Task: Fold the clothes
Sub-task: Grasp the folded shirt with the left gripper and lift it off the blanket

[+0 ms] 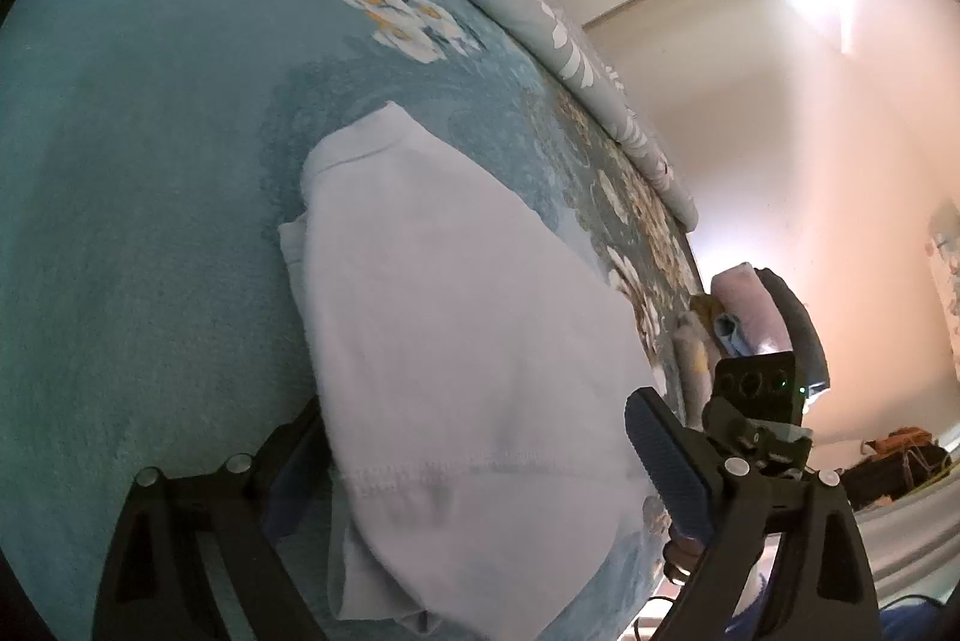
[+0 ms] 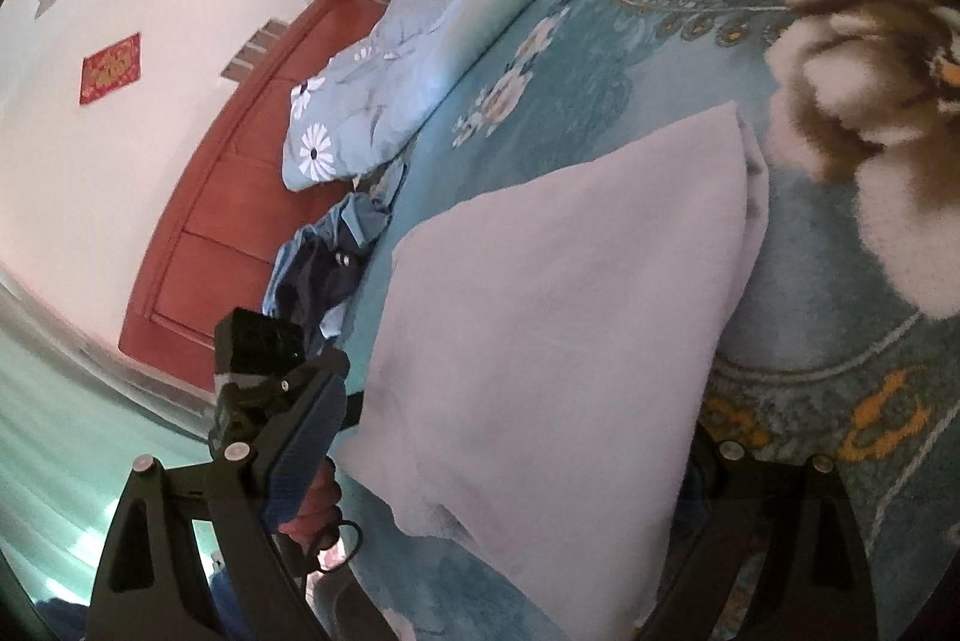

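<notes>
A white garment (image 1: 456, 329) lies folded on the bed (image 1: 150, 221) between both wide-spread grippers (image 1: 480, 461) (image 2: 510, 461). Only the right view shows the door (image 2: 240, 197) and a blue, seemingly crumpled, garment (image 2: 324, 269).

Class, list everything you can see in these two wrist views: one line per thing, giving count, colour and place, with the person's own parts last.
garment: one, pale lilac-white, partly folded on the bed, between both grippers' open fingers
bedspread: one, teal with white and gold flowers, under the garment
pillow: one, light blue with daisies, at the bed's edge
clothes pile: one heap, dark blue, beside the pillow
door: one, red-brown, behind
left gripper: one, black, open
right gripper: one, black, open
</notes>
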`<state>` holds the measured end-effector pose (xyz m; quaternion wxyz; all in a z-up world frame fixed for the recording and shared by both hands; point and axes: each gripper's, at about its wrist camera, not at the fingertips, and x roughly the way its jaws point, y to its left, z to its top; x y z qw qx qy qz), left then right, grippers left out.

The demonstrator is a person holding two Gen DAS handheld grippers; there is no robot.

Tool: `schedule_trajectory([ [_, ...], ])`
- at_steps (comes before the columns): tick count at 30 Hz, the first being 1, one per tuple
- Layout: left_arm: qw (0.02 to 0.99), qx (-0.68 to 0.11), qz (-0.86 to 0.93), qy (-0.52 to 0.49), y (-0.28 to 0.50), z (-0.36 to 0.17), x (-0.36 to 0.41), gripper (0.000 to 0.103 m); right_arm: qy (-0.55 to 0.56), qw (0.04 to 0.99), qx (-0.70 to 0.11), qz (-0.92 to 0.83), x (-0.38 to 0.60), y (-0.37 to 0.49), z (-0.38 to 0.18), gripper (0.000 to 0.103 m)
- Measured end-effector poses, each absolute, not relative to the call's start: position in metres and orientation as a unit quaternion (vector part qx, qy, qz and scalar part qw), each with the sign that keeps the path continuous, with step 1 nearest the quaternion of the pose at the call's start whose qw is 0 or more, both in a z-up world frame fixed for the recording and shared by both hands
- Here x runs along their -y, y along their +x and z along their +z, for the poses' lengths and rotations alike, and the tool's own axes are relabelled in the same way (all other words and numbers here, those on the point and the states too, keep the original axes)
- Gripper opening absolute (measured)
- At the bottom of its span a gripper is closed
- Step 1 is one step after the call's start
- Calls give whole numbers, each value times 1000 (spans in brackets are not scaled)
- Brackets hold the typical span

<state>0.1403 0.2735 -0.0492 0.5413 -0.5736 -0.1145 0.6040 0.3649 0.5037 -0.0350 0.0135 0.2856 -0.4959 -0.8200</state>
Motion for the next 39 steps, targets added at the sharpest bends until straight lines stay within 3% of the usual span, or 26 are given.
schedule_trajectory([
  [3,535,111,606,-578,140,-50,-273,72,288,1,494,-821,-502,364,-34,91],
  [5,524,109,612,-582,138,-53,-270,50,292,-11,497,-817,-504,364,-36,76],
  [6,518,112,614,-585,136,-55,-268,46,296,-21,503,-812,-505,365,-38,59],
  [7,513,121,612,-590,134,-58,-265,40,296,-28,516,-803,-509,367,-43,51],
  [10,504,144,606,-599,130,-64,-259,32,297,-44,557,-775,-520,373,-57,11],
  [13,503,141,612,-594,136,-61,-260,21,297,-47,562,-770,-521,375,-58,9],
  [17,507,141,625,-576,143,-47,-258,17,295,-49,559,-773,-522,376,-50,8],
  [26,545,128,643,-523,174,13,-259,16,285,-26,509,-812,-525,386,8,7],
  [39,611,93,661,-426,225,146,-312,16,264,-37,369,-890,-551,433,161,7],
])
